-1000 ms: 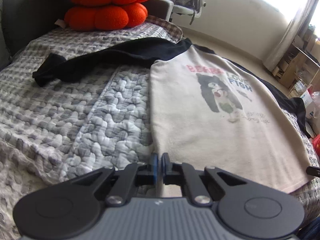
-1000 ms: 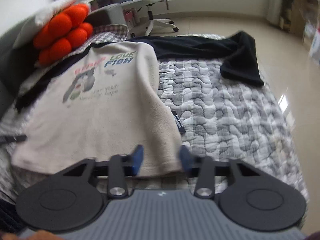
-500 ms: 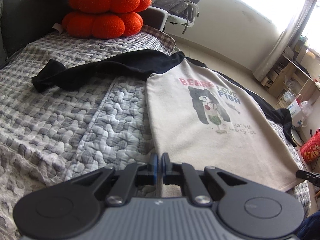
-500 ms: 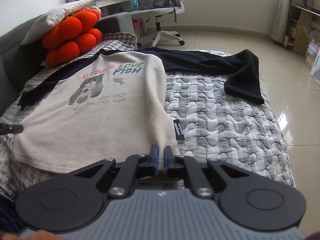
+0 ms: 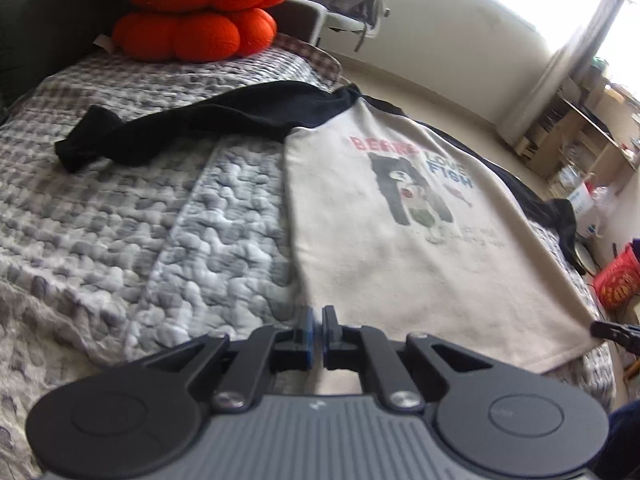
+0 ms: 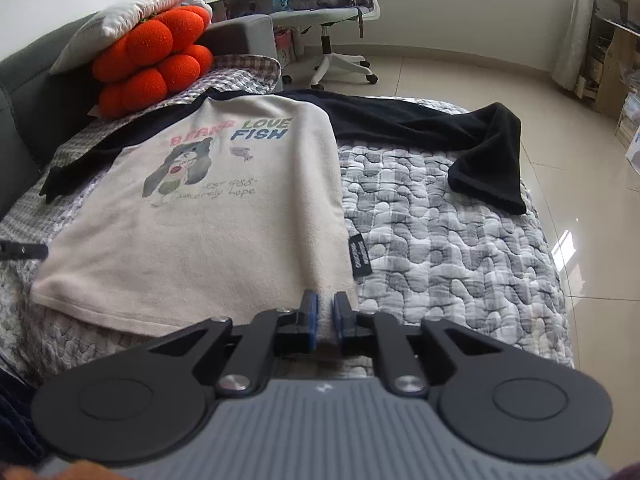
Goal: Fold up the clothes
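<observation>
A cream shirt (image 6: 208, 216) with black sleeves lies flat on the bed (image 6: 440, 240), filling centre frame. The left tool (image 5: 316, 330) and right tool (image 6: 325, 316) pinch its hem corners, jaws easing apart. Lifting both corners evenly would probably keep the fold straight.

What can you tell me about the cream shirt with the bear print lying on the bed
The shirt looks like soft fleece, cream bodied with long black sleeves spread out to both sides. Its print shows a grey bear under the words BEARS LOVE FISH. It lies flat, face up, on the grey quilt, with a small black label at one side seam. The left gripper and right gripper each pinch a bottom hem corner, their jaws opening slightly.
</observation>
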{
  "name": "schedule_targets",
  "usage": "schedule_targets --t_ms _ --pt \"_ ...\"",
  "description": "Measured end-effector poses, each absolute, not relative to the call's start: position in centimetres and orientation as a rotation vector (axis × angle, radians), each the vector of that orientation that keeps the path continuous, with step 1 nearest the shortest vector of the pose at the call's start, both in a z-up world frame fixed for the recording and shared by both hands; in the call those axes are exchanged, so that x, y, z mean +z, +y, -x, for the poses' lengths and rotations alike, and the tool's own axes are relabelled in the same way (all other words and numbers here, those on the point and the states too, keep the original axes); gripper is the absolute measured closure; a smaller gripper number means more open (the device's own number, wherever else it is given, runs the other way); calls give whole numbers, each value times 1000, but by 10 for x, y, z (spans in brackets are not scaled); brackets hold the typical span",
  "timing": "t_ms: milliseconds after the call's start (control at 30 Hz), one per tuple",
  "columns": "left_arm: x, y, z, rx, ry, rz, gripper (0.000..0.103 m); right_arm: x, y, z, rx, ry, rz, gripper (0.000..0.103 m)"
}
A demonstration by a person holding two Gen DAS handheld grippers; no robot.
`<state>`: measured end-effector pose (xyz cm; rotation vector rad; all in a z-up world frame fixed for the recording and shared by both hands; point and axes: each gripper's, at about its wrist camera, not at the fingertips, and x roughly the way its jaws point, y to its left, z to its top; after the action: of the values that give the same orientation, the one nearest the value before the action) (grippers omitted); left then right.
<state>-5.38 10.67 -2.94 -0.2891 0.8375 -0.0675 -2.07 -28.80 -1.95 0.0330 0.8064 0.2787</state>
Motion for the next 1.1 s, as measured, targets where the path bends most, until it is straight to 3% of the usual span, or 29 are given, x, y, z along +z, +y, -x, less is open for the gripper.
schedule_targets --t_ms 33,100,333,467,600,667,733,767,800,867,1100 --pt "-29 107 55 -75 837 294 89 -20 -290 20 276 816 -47 87" --pt "-31 109 57 -81 845 309 67 -20 -296 19 261 828 -74 87" --pt "-39 100 60 -129 891 315 59 -24 -304 16 225 879 -85 86" --pt "-46 91 60 -165 918 313 50 -30 -308 15 246 919 -88 66" --pt "-48 81 62 -177 911 280 37 -34 -298 16 265 924 -14 66" --pt "-49 78 62 -183 907 277 35 -35 -292 17 266 910 25 66" --pt "-48 76 64 -165 896 254 41 -36 -287 17 256 896 58 71" --pt "-48 75 64 -155 891 245 60 -35 -285 17 249 884 75 86" --pt "-47 78 64 -140 888 248 79 -34 -285 18 244 874 80 94" --pt "-45 90 65 -130 875 305 94 -31 -285 20 225 848 76 94" --pt "-21 123 78 -199 733 502 98 -9 -300 35 234 752 -37 94"
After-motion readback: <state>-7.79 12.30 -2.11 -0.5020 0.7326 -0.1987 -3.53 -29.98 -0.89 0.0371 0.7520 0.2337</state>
